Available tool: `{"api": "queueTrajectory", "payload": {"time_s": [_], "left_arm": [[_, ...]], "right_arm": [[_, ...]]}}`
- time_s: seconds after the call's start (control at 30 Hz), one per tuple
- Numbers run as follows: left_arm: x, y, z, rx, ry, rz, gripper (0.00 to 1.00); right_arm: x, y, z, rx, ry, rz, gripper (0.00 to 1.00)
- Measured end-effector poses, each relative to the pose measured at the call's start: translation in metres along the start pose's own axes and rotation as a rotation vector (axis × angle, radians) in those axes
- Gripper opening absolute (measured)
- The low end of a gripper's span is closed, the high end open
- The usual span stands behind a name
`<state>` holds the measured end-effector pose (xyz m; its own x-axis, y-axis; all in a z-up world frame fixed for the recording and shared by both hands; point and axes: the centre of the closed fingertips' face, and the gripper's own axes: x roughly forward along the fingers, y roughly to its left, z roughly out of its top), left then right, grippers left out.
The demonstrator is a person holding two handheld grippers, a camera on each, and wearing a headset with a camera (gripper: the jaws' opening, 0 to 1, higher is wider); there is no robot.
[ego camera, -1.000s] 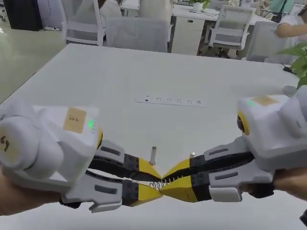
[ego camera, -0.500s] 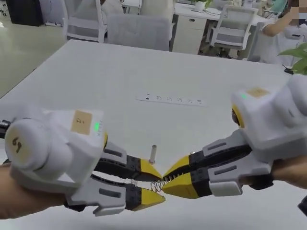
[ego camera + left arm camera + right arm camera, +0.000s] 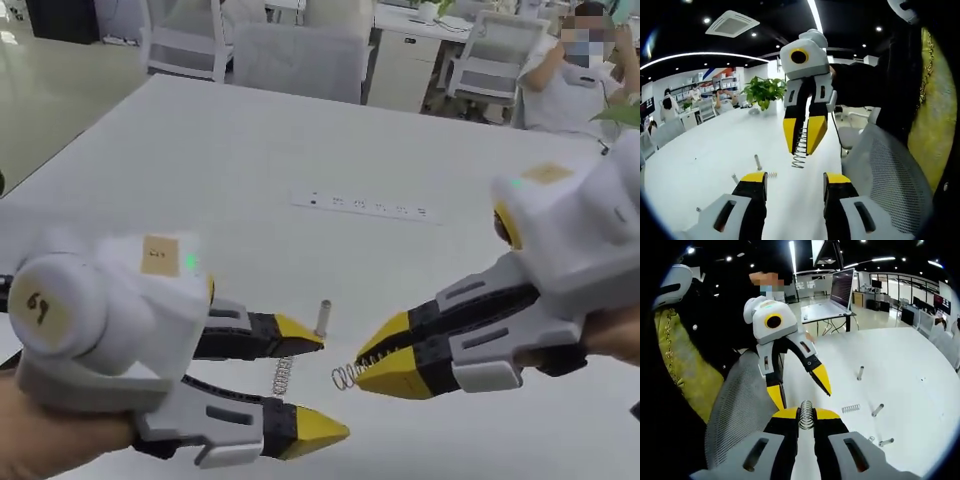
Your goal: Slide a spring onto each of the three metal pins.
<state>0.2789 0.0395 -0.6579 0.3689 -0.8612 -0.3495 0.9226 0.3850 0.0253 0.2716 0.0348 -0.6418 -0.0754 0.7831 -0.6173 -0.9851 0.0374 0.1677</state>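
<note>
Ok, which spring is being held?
The spring clamped in the right gripper jaws; the other spring lies loose on the table.

- A wide white tabletop (image 3: 200,170), with a white power strip (image 3: 365,207) lying on it.
- Grey office chairs (image 3: 295,65) stand behind its far edge.
- A green plant (image 3: 763,91) under long ceiling lights (image 3: 814,12).
</note>
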Motion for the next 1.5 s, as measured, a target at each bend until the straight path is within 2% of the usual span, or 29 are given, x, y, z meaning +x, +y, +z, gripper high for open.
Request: {"api": "queueTrajectory", "payload": {"time_s": [0.13, 0.37, 0.43, 0.57, 0.73, 0.8, 0.97, 1.03, 1.27, 1.5], "left_arm": [[-0.004, 0.009, 0.001, -0.052, -0.024, 0.049, 0.53], [-0.008, 0.022, -0.006, -0.081, -0.019, 0.106, 0.68], [-0.009, 0.026, -0.006, -0.097, -0.027, 0.126, 0.75], [-0.010, 0.031, -0.012, -0.105, -0.011, 0.153, 0.82], [-0.014, 0.040, -0.012, -0.132, -0.033, 0.204, 0.93], [-0.015, 0.040, -0.014, -0.144, -0.031, 0.208, 0.98], [-0.017, 0.038, -0.016, -0.156, -0.033, 0.216, 0.98], [-0.018, 0.038, -0.013, -0.165, -0.052, 0.220, 0.98], [-0.020, 0.037, -0.017, -0.184, -0.058, 0.223, 0.98], [-0.023, 0.038, -0.016, -0.191, -0.069, 0.228, 0.97]], "right_arm": [[-0.003, -0.004, 0.001, -0.005, 0.008, -0.005, 0.08], [-0.008, -0.011, 0.002, -0.005, 0.013, -0.023, 0.08], [-0.010, -0.012, 0.001, -0.004, 0.018, -0.027, 0.08], [-0.016, -0.016, -0.002, -0.001, 0.025, -0.038, 0.08], [-0.023, -0.024, -0.004, 0.004, 0.031, -0.056, 0.08], [-0.026, -0.027, -0.004, 0.003, 0.039, -0.067, 0.08], [-0.036, -0.036, -0.004, 0.003, 0.048, -0.090, 0.08], [-0.041, -0.043, -0.005, 0.001, 0.062, -0.109, 0.08], [-0.058, -0.061, 0.000, -0.001, 0.081, -0.149, 0.08], [-0.068, -0.081, 0.005, -0.010, 0.114, -0.177, 0.08]]}}
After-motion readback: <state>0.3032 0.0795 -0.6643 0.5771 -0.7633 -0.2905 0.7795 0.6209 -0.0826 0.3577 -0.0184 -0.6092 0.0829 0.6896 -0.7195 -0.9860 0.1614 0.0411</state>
